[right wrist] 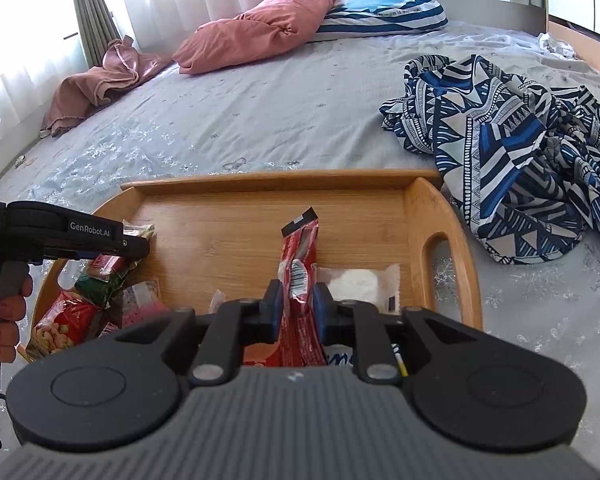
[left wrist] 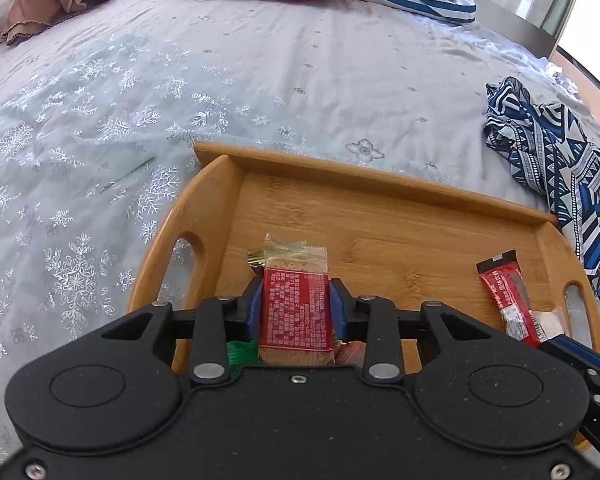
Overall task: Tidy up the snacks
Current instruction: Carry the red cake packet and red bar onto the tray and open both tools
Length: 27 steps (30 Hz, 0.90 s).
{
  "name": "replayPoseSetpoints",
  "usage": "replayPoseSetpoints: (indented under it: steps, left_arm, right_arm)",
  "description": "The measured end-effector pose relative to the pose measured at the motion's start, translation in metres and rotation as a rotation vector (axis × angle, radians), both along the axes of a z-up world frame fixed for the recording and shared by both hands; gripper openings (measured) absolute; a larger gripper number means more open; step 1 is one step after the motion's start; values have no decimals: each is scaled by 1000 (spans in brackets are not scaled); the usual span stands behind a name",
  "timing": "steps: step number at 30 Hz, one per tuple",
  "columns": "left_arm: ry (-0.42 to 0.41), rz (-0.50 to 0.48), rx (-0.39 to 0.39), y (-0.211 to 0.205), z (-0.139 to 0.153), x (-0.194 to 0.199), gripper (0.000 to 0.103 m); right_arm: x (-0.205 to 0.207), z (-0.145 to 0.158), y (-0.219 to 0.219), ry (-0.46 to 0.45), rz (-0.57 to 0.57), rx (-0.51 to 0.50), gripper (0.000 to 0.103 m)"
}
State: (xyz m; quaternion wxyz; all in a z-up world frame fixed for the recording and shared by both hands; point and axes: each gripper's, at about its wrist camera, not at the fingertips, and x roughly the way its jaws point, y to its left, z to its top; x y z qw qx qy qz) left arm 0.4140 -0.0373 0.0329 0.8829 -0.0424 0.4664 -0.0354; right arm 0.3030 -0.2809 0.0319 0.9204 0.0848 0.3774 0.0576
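A bamboo tray (left wrist: 380, 216) lies on the bed; it also shows in the right wrist view (right wrist: 228, 216). My left gripper (left wrist: 296, 300) is shut on a red-labelled biscuit pack (left wrist: 294, 312) held over the tray's left part. My right gripper (right wrist: 296, 300) is shut on a long red snack stick packet (right wrist: 298, 264), which also shows in the left wrist view (left wrist: 508, 300). A white snack packet (right wrist: 360, 282) lies just right of it. Several snacks, a green one (right wrist: 100, 282) and a red bag (right wrist: 64, 322), lie at the tray's left end under the left gripper (right wrist: 134, 246).
A blue patterned cloth (right wrist: 512, 160) lies right of the tray (left wrist: 560, 168). A pink blanket (right wrist: 256, 28), a brown cloth (right wrist: 100, 84) and a striped pillow (right wrist: 384, 8) lie at the far end. The grey bedsheet (left wrist: 220, 80) surrounds the tray.
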Motion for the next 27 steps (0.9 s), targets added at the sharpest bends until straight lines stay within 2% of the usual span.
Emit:
replayPoseSetpoints:
  steps: [2,7,12,15,16,17,21,27]
  left_arm:
    - [-5,-4,6,-1,0,0,33]
    - [-5,-5,11,-2,0,-1,33]
    - [-8,0,25,-2,2,-4,43]
    - [-14,-2,22,0,6,-10,67]
    - [-26,0,18,1,8,-14,78]
    - [-41,-1,19,2,11,-18,82]
    - [-60,-14,45,4,21,-34,86]
    - [-74,-53,38,6,38,-67,91]
  right_arm:
    - [-1,2,0,-2,-1,-5,42]
    - [-8,9,-1,-21,2,-16,43]
    - [-15,12,-2,-35,3,-31,45]
    - [-20,13,-2,-40,2,-38,48]
    - [-21,13,-2,-42,2,-39,50]
    - [-23,13,-2,-46,1,-40,52]
    - [-33,13,-4,-55,-3,-29,56]
    - [-51,18,-3,-68,12,-44,62]
